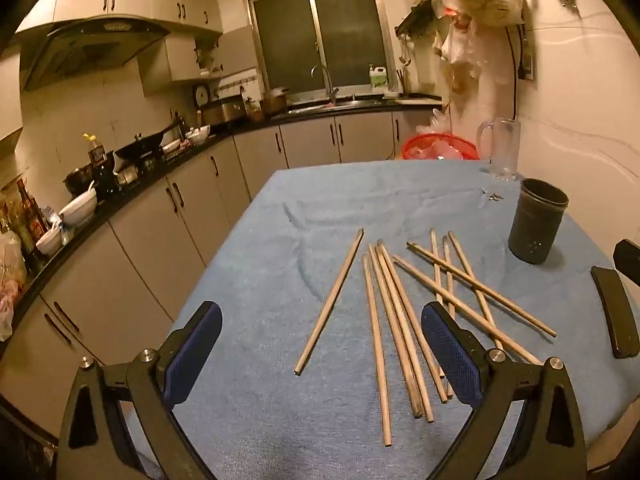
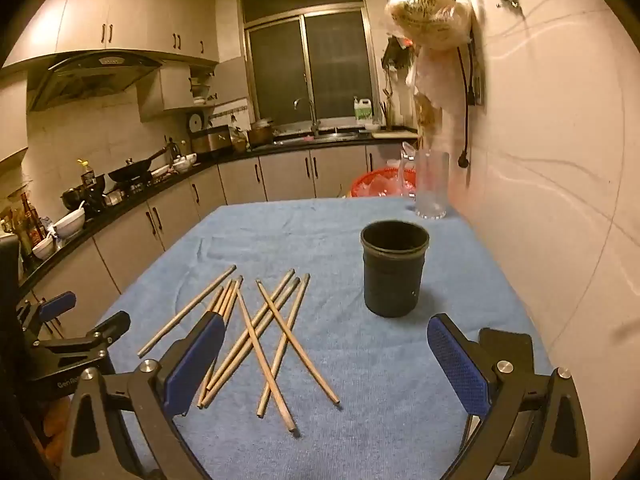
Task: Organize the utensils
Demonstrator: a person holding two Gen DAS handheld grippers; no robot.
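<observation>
Wooden chopsticks lie loose on blue cloth ahead of left gripper; right gripper faces black cup, seemingly empty. Both spread wide, holding nothing. Sorting not begun.

Chopsticks scattered on the cloth, some crossing over each other. To the right of them, apart, a cup standing upright. Behind the cup, near the wall, a glass mug. Behind the table edge, a basket. On the left, the kitchen counter.
</observation>
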